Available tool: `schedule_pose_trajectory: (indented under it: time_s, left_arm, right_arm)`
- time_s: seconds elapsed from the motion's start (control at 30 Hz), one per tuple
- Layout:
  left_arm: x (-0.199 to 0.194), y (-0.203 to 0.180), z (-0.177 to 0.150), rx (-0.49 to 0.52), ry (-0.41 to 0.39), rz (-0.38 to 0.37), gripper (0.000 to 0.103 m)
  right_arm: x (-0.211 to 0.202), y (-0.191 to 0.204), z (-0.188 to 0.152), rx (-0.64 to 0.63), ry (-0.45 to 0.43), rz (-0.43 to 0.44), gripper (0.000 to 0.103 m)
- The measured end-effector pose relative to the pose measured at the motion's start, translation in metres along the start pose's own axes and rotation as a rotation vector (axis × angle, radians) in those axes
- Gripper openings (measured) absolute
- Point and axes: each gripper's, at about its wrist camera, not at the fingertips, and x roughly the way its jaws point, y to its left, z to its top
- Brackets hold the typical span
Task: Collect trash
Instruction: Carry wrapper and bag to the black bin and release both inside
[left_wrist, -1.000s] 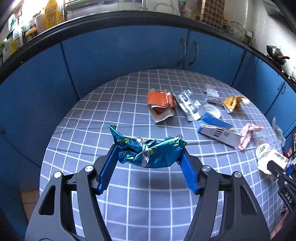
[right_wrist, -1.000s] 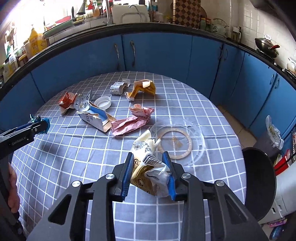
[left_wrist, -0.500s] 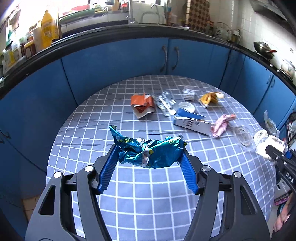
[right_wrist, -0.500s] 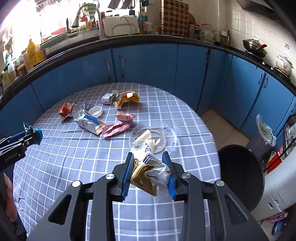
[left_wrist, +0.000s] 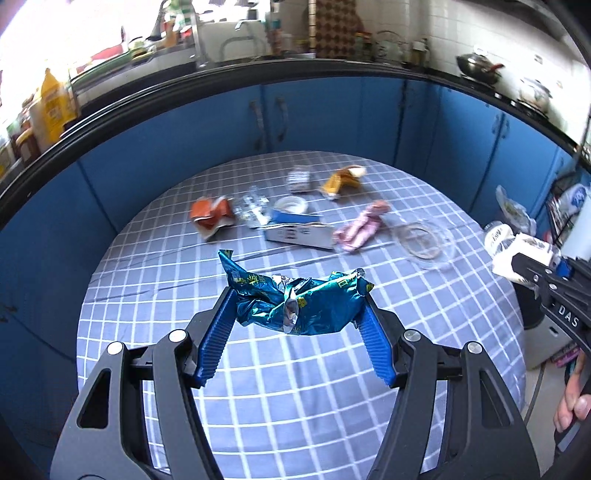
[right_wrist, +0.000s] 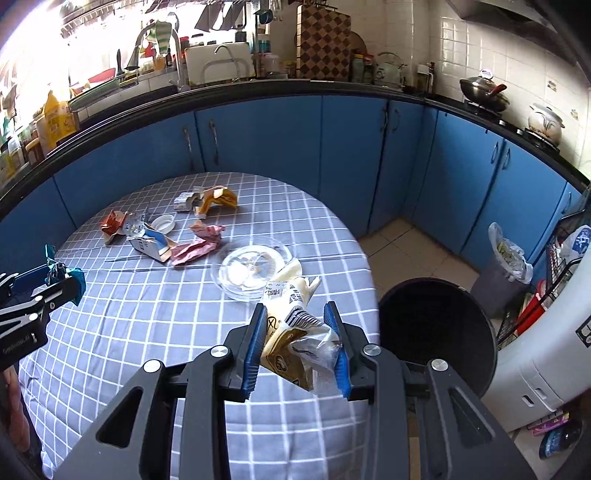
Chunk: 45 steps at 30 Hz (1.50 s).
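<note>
Here each hand-held gripper (left_wrist: 295, 317) (right_wrist: 297, 325) clamps seemingly crumpled wrappers (left_wrist: 299, 304) (right_wrist: 295, 332).

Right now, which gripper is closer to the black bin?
Right. The right gripper, holding a cream wrapper, is at the table edge beside the black bin. The left gripper is far across the table.

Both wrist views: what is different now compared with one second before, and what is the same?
Both tongs have pulled back and risen from the table: the litter looks smaller and farther, and the black bin has come fully into the right view. The left tongs still clamp the teal foil wrapper; the right tongs still clamp the cream wrapper. Nothing was let go, and the litter on the table lies as before.
</note>
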Motion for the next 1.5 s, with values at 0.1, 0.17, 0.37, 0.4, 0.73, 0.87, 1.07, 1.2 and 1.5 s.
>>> schedule_pose_trajectory:
  time_s: [0.1,0.17,0.37,0.4,0.73,0.87,1.07,1.2,1.5]
  left_arm:
    - [-0.002,-0.019,0.001,0.037,-0.006,-0.016,0.065]
    - [-0.003,-0.029,0.002,0.055,-0.009,-0.026,0.065]
    - [-0.005,-0.064,0.006,0.120,-0.022,-0.056,0.065]
    - [-0.005,-0.069,0.007,0.128,-0.023,-0.060,0.065]
    - [-0.002,-0.118,0.013,0.220,-0.030,-0.096,0.065]
    - [0.004,-0.134,0.015,0.249,-0.023,-0.106,0.065]
    - [0.009,-0.157,0.021,0.295,-0.024,-0.114,0.065]
    - [0.015,-0.169,0.025,0.309,-0.021,-0.123,0.065]
    - [0.036,-0.203,0.031,0.357,0.004,-0.152,0.065]
  right_arm:
    - [-0.005,-0.010,-0.003,0.004,-0.007,-0.013,0.032]
    - [-0.007,-0.016,-0.004,0.011,-0.009,-0.018,0.031]
    - [-0.014,-0.037,-0.009,0.029,-0.014,-0.040,0.031]
    - [-0.015,-0.040,-0.010,0.032,-0.014,-0.042,0.031]
    - [-0.015,-0.078,-0.019,0.088,-0.007,-0.075,0.032]
    - [-0.012,-0.093,-0.022,0.109,-0.002,-0.084,0.031]
    - [-0.006,-0.110,-0.027,0.144,0.003,-0.086,0.032]
    - [0.001,-0.123,-0.030,0.165,0.011,-0.092,0.032]
    - [0.016,-0.154,-0.038,0.213,0.036,-0.106,0.032]
